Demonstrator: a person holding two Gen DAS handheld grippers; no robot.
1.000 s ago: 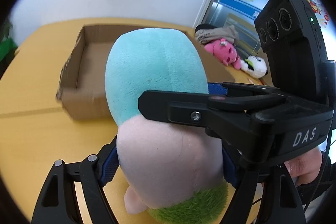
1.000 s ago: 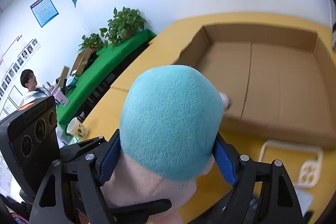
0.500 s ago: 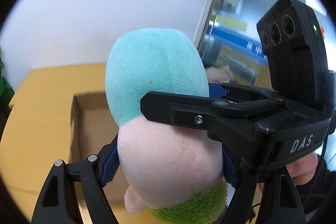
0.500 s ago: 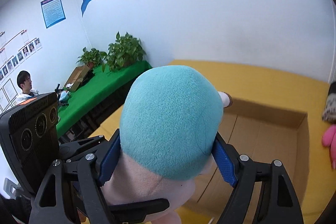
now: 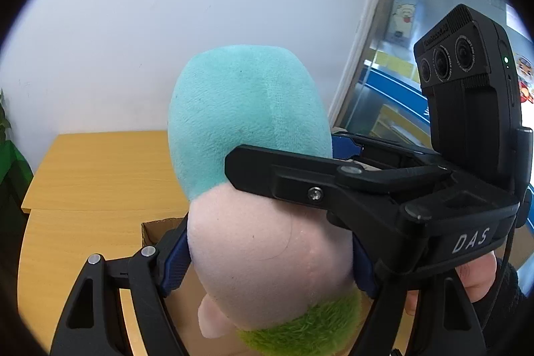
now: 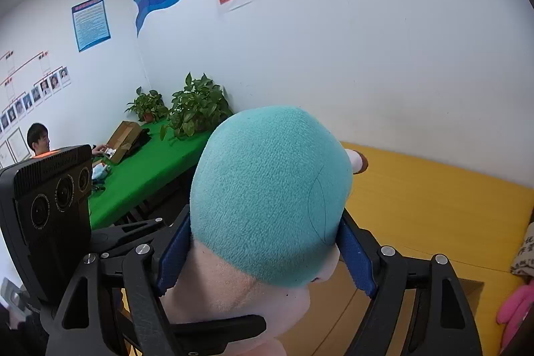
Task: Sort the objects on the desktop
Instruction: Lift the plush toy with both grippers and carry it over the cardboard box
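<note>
Plush toy (image 5: 247,175) pinched between both tools, left tool (image 5: 270,259) and right tool (image 6: 263,252), sharing its bulk above cardboard box (image 5: 157,227).

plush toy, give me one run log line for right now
held: plush toy | left gripper: shut on it | right gripper: shut on it | below: cardboard box on wooden table

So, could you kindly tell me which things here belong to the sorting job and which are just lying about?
Part of the job:
- plush toy, clamped by the left hand-held gripper and the right hand-held gripper
- cardboard box below it

Just lying about:
- pink plush
- potted plants
- green table
</note>
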